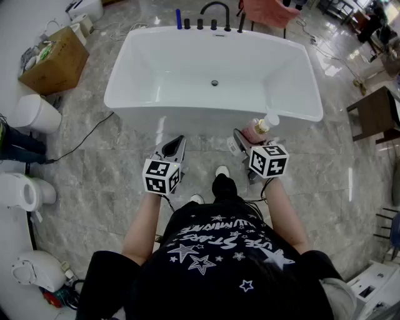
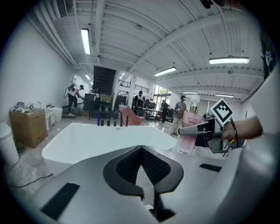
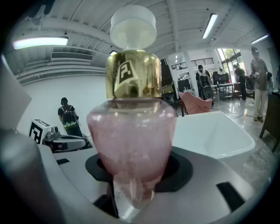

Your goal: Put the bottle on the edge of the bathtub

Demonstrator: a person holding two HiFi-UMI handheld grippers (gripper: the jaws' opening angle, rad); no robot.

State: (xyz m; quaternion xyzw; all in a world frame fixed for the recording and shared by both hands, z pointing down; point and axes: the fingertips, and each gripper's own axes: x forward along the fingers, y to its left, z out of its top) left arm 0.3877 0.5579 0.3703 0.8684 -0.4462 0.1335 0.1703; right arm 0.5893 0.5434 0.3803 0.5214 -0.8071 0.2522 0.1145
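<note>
A pink bottle [image 1: 255, 130] with a gold collar and a white cap stands upright between the jaws of my right gripper [image 1: 242, 137], which is shut on its lower body. The bottle fills the right gripper view [image 3: 131, 140], with the right gripper [image 3: 131, 179] closed round its narrow base. It hangs just in front of the near rim of the white bathtub [image 1: 187, 114], towards the tub's right end. My left gripper [image 1: 177, 142] is held level beside it, shut and empty, its jaws meeting in the left gripper view [image 2: 141, 148]. That view also shows the bottle [image 2: 190, 131] at the right.
A black faucet [image 1: 215, 14] and fittings stand on the tub's far rim. A cardboard box [image 1: 53, 62] and white toilets [image 1: 34, 114] line the left side. A dark wooden table [image 1: 378, 115] stands at the right. A cable [image 1: 81, 140] runs over the marble floor.
</note>
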